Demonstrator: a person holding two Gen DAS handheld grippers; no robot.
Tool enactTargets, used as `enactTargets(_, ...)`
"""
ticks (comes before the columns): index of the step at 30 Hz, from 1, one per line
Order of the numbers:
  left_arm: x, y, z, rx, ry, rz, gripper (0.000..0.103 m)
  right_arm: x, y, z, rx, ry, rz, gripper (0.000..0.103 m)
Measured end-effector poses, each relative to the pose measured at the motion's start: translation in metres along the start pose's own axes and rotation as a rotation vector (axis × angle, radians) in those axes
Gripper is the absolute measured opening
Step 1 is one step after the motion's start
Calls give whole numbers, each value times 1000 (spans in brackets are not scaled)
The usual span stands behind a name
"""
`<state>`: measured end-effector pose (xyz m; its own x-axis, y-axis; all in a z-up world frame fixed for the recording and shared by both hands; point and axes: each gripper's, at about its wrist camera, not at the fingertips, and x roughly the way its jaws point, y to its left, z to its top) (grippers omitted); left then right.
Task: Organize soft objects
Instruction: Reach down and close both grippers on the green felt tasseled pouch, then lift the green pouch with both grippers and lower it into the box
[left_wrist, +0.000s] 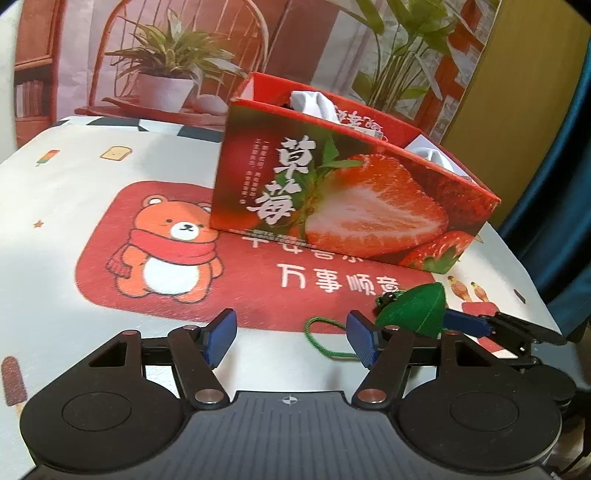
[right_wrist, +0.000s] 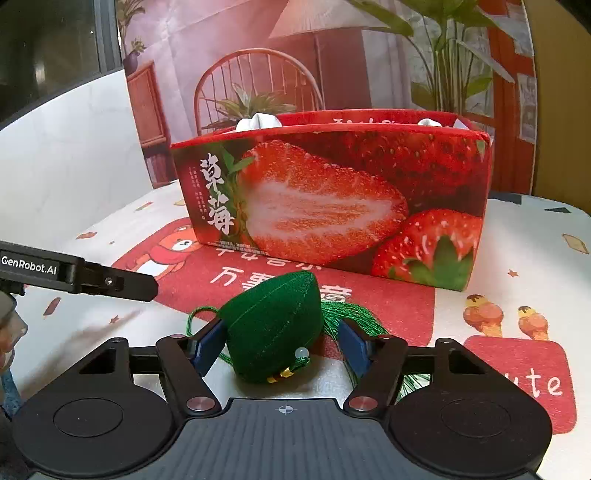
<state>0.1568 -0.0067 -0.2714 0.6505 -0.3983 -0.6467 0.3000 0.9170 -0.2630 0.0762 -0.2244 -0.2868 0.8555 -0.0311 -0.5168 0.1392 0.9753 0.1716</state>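
Observation:
A green stuffed pouch (right_wrist: 271, 325) with a cord loop and a tassel (right_wrist: 351, 314) lies on the tablecloth between the pads of my right gripper (right_wrist: 280, 345). The jaws stand wide; the left pad (right_wrist: 208, 345) touches it, the right pad is apart. The pouch also shows in the left wrist view (left_wrist: 413, 310), at the right. My left gripper (left_wrist: 291, 339) is open and empty above the cloth. A red strawberry-print box (right_wrist: 332, 206) stands behind the pouch, with white soft items (right_wrist: 258, 122) showing over its rim. The box is also in the left wrist view (left_wrist: 347, 192).
The table has a white cloth with a red bear print (left_wrist: 170, 251). A printed backdrop (right_wrist: 295, 55) of a chair and plants stands behind the box. The left gripper's finger (right_wrist: 85, 278) reaches in from the left of the right wrist view.

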Motion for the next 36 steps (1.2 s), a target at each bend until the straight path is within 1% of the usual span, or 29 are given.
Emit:
enactTargets(3, 7, -9, 5, 10, 16, -28, 68, 0, 0, 0, 4, 1, 9, 63)
enactTargets(5, 15, -16, 8, 8, 41, -61, 68, 1, 1, 0, 1, 8, 16, 61)
enactTargets(6, 19, -18, 9, -3, 56, -77, 68, 1, 1, -1, -3, 12, 21, 61)
enactTargets(9, 33, -20, 10, -80, 104, -147, 67, 5, 2, 0, -11, 39, 36, 58)
enactTargets(11, 40, -22, 10, -111, 120, -179, 67, 6, 1, 0, -6, 45, 40, 57)
enactTargets(17, 50, -35, 8, -70, 126, -237, 67, 6, 0, 0, -4, 40, 34, 54)
enactTargets(19, 52, -36, 10, -54, 131, -239, 66, 6, 0, 0, -6, 37, 27, 53)
enactTargets(20, 55, -37, 11, -46, 135, -240, 63, 6, 0, 1, -7, 36, 23, 53)
enactTargets(21, 57, -37, 13, -39, 141, -247, 57, 6, 0, 1, -7, 36, 18, 53)
enactTargets(25, 65, -40, 18, -10, 151, -290, 56, 7, 3, 3, -22, 41, -8, 53)
enactTargets(28, 71, -46, 21, 21, 161, -319, 50, 9, 4, 6, -30, 54, -17, 54)
enactTargets(31, 71, -51, 22, 52, 152, -314, 49, 12, 4, 8, -39, 63, -30, 50)
enactTargets(36, 60, -47, 33, 23, 110, -335, 48, 7, 7, 20, -85, 54, -32, 49)
